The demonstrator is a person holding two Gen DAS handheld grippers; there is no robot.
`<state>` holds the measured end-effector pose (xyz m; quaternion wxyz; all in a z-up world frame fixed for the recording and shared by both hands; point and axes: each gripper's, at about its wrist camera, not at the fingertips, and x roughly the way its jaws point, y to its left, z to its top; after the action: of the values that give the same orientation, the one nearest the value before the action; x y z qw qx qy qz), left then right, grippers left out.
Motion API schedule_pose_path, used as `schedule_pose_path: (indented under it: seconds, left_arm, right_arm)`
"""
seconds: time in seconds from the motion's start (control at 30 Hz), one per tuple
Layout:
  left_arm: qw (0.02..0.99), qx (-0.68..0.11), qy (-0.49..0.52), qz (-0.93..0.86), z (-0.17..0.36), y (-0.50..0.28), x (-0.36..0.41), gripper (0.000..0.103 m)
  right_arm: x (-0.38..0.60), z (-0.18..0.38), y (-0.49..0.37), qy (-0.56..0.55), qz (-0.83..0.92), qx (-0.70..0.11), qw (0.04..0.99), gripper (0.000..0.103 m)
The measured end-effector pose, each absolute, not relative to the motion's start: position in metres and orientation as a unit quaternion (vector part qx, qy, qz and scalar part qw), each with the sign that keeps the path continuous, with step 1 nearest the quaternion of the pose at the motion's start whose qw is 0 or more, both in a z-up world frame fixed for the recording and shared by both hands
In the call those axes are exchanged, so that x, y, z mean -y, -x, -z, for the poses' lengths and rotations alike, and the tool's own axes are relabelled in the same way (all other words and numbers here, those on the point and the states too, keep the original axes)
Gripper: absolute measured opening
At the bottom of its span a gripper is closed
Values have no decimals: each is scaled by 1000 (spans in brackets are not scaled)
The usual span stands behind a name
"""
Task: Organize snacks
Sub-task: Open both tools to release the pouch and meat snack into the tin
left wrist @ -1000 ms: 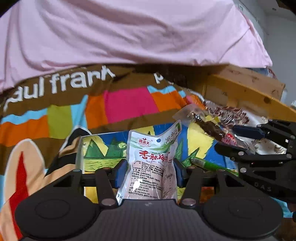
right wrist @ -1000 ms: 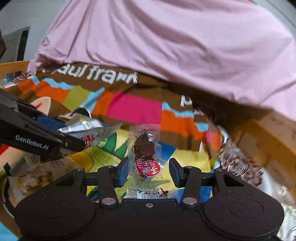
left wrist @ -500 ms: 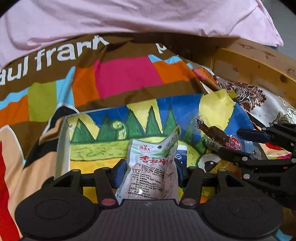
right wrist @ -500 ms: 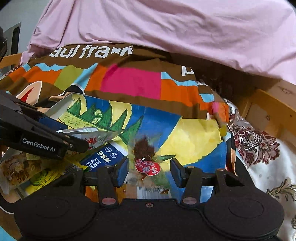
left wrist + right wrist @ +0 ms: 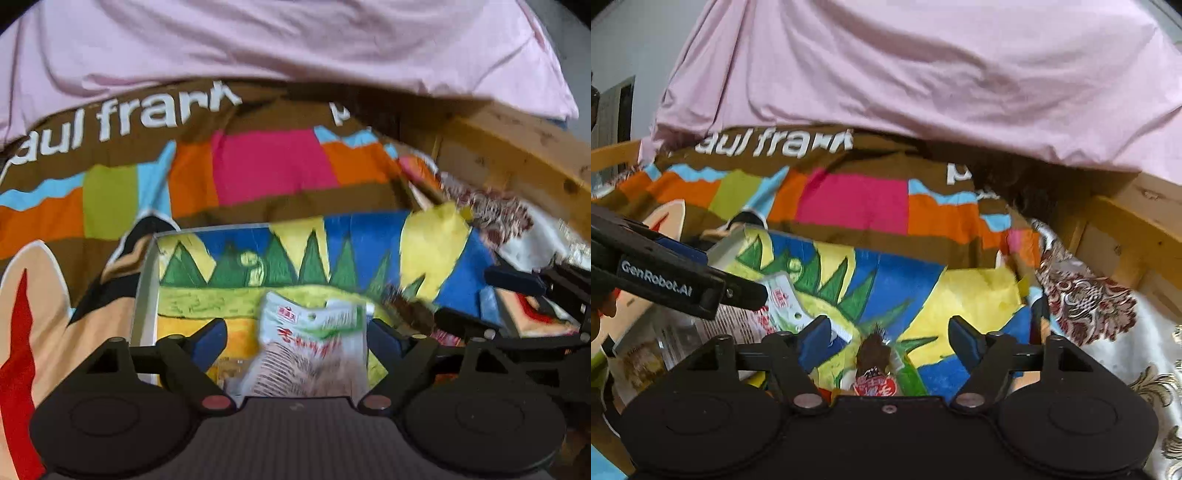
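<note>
Both grippers' fingers are opening, white packet (image 5: 314,347) and dark snack (image 5: 873,354) loose between them (blurred).

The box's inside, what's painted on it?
Green pointed trees on blue and yellow, clearest in the left wrist view.

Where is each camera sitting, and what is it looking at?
Left wrist view: it sits on the left claw, looking forward and down at the white snack packet between its opening jaws, over the painted box; the right claw shows at the right edge.
Right wrist view: it sits on the right claw, looking down at the clear packet of dark snack between its opening jaws; the left claw enters from the left.
Both views share the painted box, the colourful blanket and the pink sheet.
</note>
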<state>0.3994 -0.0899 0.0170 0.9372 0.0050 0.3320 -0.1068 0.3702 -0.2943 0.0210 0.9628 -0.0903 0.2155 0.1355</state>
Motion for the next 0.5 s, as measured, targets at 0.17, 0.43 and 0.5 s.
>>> schedule_pose_path:
  seconds: [0.17, 0.43, 0.5]
  left_arm:
    - [953, -287, 10, 92, -36, -382, 87, 99]
    - [967, -246, 17, 64, -54, -348, 75, 102]
    - [969, -240, 13, 59, -57, -340, 73, 102]
  right_arm:
    - [303, -35, -356, 73, -138, -197, 968, 93]
    - [313, -56, -331, 50, -132, -178, 974, 99]
    - [315, -61, -322, 43, -133, -172, 975, 101]
